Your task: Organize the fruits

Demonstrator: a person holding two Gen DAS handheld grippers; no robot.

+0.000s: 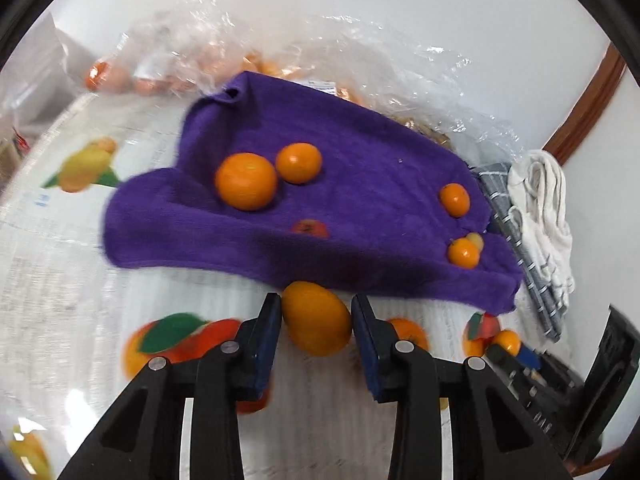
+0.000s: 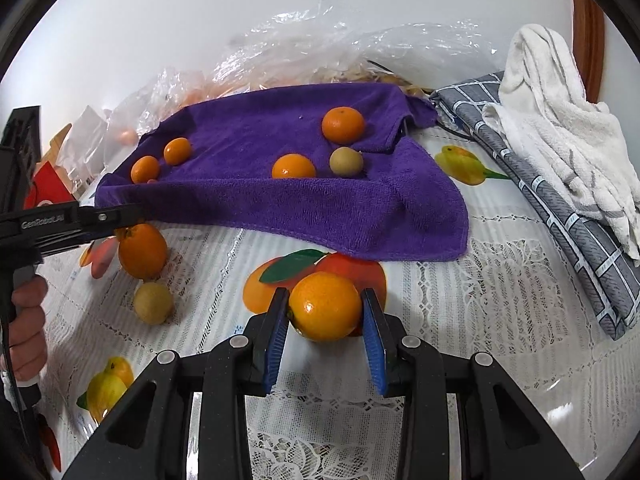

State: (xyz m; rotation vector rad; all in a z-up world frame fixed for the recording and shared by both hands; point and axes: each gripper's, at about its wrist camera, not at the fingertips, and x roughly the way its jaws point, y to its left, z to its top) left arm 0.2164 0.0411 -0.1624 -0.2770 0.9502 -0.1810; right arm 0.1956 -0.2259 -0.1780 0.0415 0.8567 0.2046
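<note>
Free room and obstacles. The bare tablecloth (image 2: 500, 320) in front of the purple towel (image 2: 320, 200) lies open to the right, as far as the grey checked cloth (image 2: 580, 248) and the white towel (image 2: 560, 128) heaped on it. To the left, the way is taken up by the left gripper (image 2: 132, 216), a loose orange (image 2: 143, 250) at its tip and a yellowish fruit (image 2: 153, 303) just beside that. The towel's middle stands free between two pairs of oranges (image 1: 246, 181) (image 1: 454, 199). Behind it, crumpled clear plastic (image 1: 360, 52) closes the way to the wall.
</note>
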